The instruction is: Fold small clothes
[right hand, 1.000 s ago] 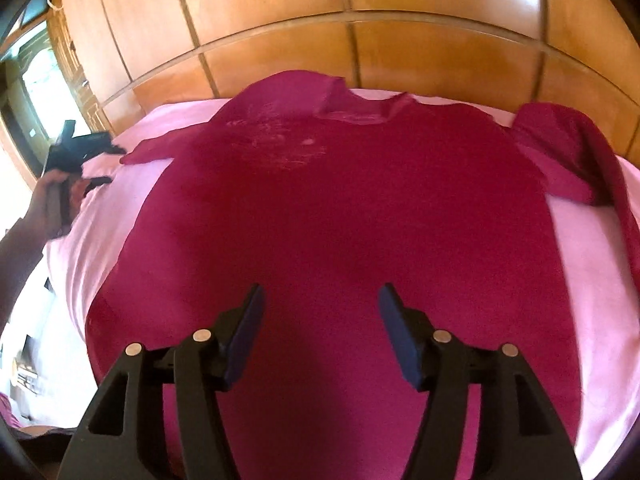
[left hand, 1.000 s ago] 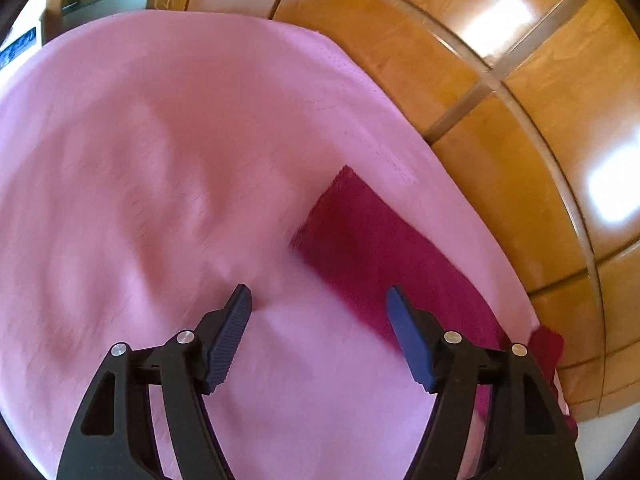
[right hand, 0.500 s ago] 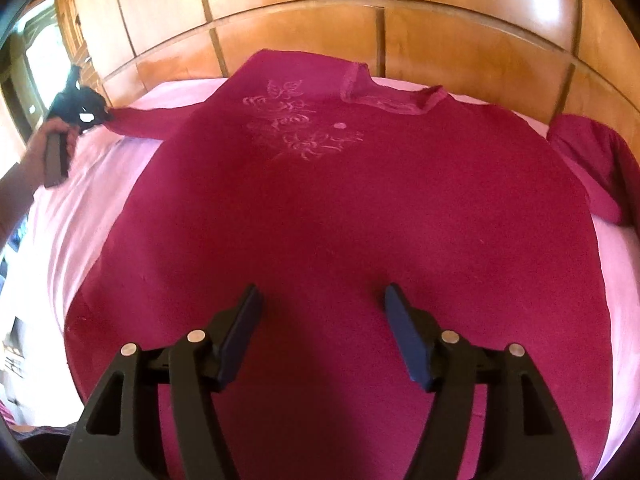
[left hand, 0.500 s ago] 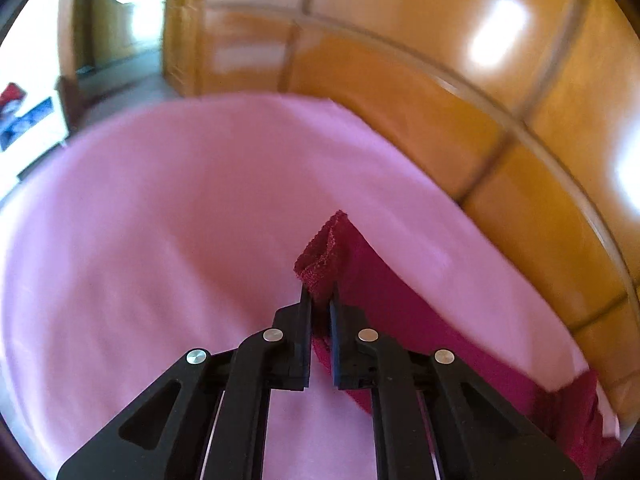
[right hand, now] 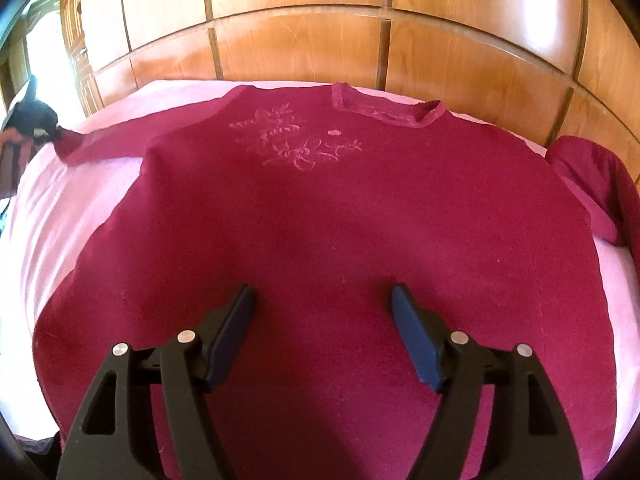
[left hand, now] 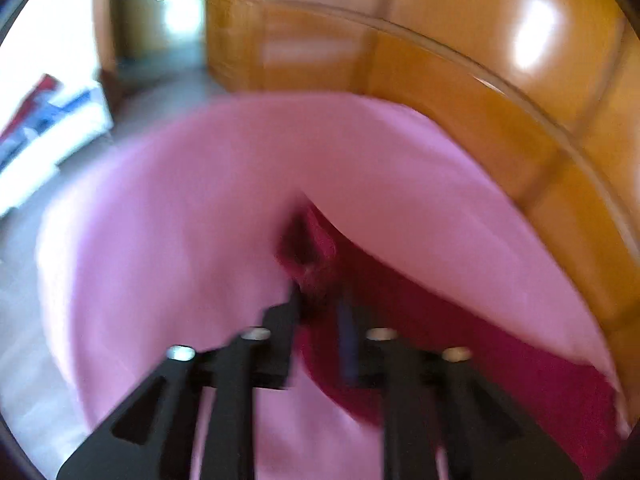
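At nine o'clock in my right wrist view, my left tongs (right hand: 34, 122) sit at the cuff of the sweater's left sleeve (right hand: 100, 146). Close up, the picture is blurred: the jaws are opening with the cuff between them, and I cannot tell whether the pads press it. The maroon sweater (right hand: 320, 240) lies flat, front up, on the pink bedsheet (right hand: 52, 208). It looks soft, light and limp, so hems and cuffs are the best places to grip. My right tongs (right hand: 322, 320) hover over its lower body, jaws opening and empty. At three o'clock the right sleeve (right hand: 592, 184) is bunched.

Sweater (right hand: 320, 220): matt, fuzzy maroon cloth
Bed sheet (right hand: 60, 208): smooth pink cloth
Wall panels (right hand: 300, 44): glossy varnished wood
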